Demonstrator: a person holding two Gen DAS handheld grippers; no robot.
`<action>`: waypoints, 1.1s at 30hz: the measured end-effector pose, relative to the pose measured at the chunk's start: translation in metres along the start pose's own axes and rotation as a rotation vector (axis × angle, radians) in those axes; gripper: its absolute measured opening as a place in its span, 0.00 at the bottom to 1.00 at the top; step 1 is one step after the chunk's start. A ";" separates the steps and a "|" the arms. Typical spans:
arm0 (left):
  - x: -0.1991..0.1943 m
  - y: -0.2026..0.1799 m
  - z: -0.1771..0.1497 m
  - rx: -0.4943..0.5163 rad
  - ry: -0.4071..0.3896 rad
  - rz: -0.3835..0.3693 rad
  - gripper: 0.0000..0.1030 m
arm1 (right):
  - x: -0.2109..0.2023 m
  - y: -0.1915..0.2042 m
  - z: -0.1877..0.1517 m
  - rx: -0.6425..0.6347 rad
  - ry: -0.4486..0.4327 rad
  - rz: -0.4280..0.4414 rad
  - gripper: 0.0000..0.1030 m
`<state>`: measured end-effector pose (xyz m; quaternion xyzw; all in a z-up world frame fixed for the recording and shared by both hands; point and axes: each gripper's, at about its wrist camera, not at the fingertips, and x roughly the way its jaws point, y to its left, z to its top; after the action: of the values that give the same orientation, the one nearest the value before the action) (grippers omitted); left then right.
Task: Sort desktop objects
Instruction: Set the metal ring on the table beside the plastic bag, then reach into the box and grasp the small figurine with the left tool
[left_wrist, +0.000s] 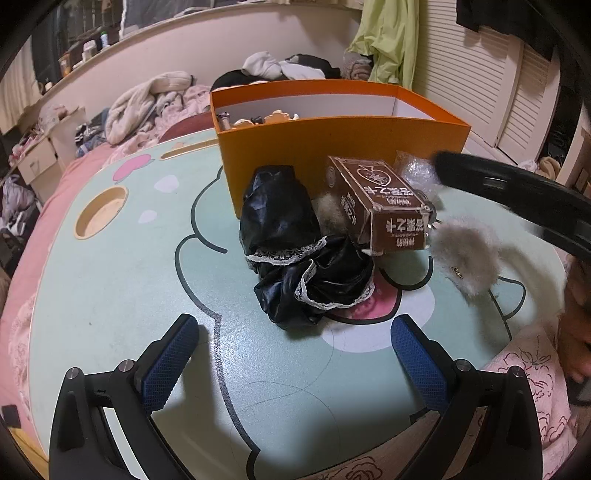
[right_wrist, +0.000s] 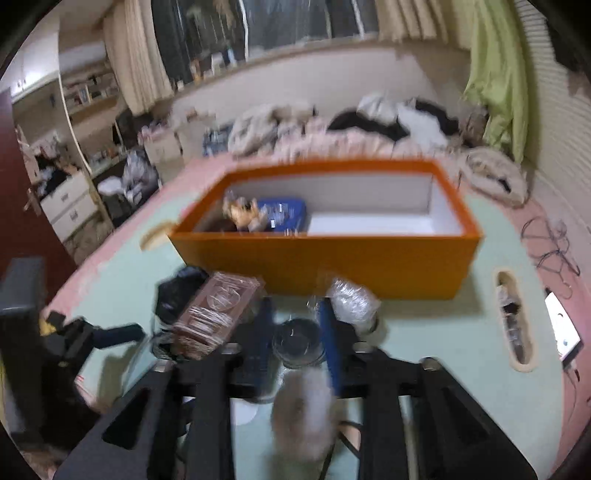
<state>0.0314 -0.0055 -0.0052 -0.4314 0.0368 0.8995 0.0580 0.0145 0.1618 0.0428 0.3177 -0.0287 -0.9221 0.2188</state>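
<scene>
Green table (left_wrist: 110, 295) — left gripper (left_wrist: 291, 354) hovers low, jaws wide.

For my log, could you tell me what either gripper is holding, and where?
Left gripper: nothing. Right gripper: cannot tell; blurred, a fluffy pom-pom sits between its fingers.

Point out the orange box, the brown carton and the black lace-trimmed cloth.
orange box (left_wrist: 332, 155), left wrist view, front wall.
brown carton (left_wrist: 373, 192), left wrist view, top face.
black lace-trimmed cloth (left_wrist: 280, 221), left wrist view, upper shiny fold.
</scene>
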 end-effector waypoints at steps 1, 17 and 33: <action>0.000 0.000 0.000 0.000 0.000 -0.001 1.00 | -0.007 -0.001 -0.004 0.008 -0.023 -0.002 0.71; -0.015 0.029 0.001 -0.146 -0.085 -0.100 0.91 | 0.035 0.006 -0.057 -0.120 0.078 -0.158 0.79; 0.018 0.005 0.157 0.012 0.071 -0.035 0.27 | 0.046 0.013 -0.051 -0.118 0.072 -0.155 0.80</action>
<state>-0.1014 0.0095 0.0786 -0.4635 0.0366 0.8822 0.0747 0.0180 0.1351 -0.0217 0.3385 0.0584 -0.9244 0.1661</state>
